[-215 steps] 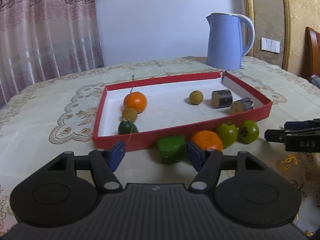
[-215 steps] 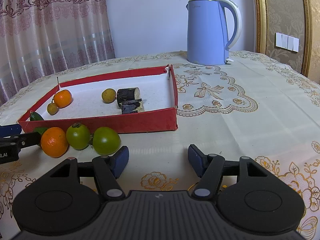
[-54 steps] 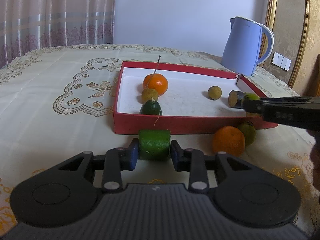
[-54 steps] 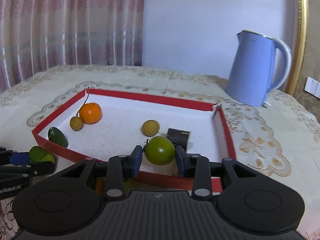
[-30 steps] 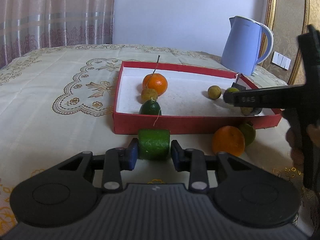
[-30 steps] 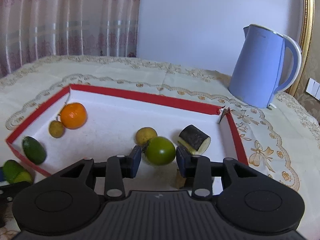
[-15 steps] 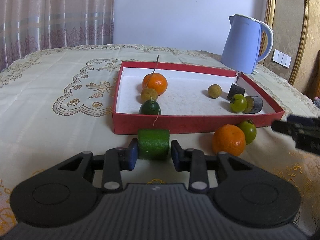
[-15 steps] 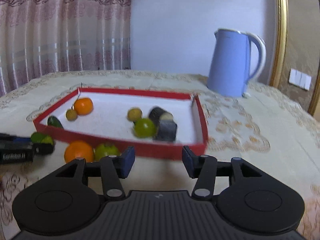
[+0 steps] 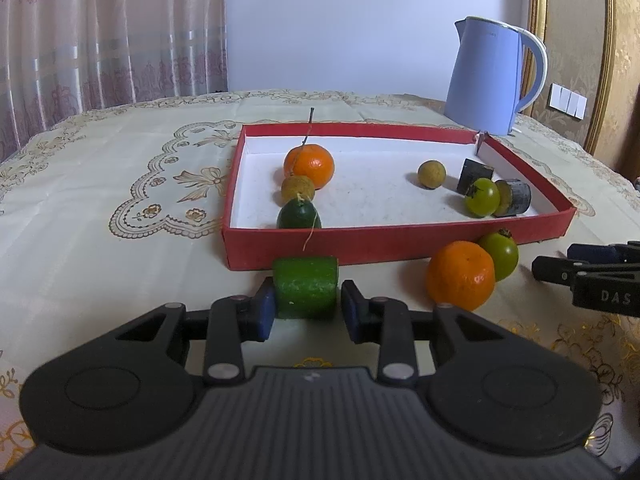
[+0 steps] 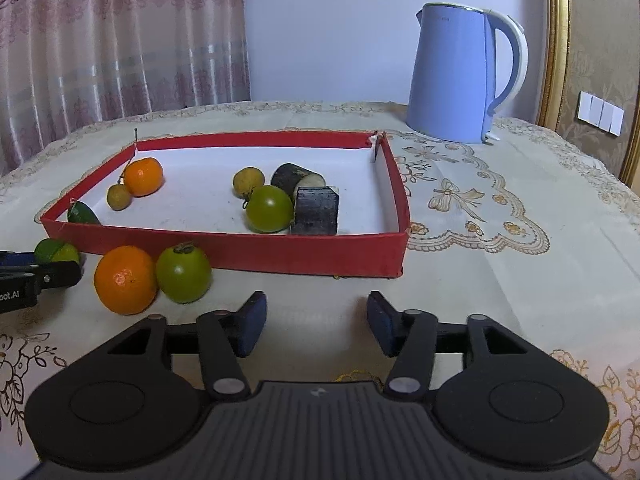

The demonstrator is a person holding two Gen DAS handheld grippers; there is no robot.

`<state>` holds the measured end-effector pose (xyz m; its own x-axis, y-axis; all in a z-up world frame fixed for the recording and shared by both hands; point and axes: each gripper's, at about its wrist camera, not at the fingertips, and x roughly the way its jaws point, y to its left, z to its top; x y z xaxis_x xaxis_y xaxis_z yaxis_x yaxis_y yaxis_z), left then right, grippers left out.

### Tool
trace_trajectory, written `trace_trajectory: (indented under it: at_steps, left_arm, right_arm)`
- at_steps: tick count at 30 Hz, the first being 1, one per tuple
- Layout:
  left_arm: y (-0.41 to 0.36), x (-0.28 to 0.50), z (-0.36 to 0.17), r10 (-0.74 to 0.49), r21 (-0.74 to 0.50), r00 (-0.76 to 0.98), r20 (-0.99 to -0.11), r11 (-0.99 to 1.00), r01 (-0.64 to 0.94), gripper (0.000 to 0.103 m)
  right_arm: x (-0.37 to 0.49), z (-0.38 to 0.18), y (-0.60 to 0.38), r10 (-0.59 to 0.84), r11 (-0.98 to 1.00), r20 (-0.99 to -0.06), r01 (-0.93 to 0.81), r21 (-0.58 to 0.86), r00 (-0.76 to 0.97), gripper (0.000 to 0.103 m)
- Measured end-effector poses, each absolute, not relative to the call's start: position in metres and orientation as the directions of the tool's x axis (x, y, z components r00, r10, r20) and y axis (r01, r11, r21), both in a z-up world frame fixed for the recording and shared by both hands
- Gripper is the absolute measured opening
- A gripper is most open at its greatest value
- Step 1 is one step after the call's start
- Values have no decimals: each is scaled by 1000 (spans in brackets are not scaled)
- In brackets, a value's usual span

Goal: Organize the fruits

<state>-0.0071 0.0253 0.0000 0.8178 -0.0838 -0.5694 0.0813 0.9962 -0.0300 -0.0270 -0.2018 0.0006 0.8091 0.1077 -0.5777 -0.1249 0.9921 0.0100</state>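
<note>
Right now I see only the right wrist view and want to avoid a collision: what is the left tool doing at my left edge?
Observer: The left tool is shut on a green chunk, just outside the tray's near wall.
Operator: What's half hidden in the tray's left corner?
Observer: A dark green fruit against the near wall, with a thin stem hanging over that wall.
</note>
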Motion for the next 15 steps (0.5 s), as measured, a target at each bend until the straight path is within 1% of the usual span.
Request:
trace_trajectory:
  at_steps: [3, 15]
  left_arm:
    - [24, -8, 0, -75, -21, 820, -568, 997, 76, 28]
    - [34, -15, 7, -101, -46, 820, -564, 995, 92, 27]
  right_arm:
    - [-26, 0, -200, 102, 992, -584, -125, 1, 805, 66]
    - [-24, 0, -202, 91, 994, -586, -110, 4, 805, 72]
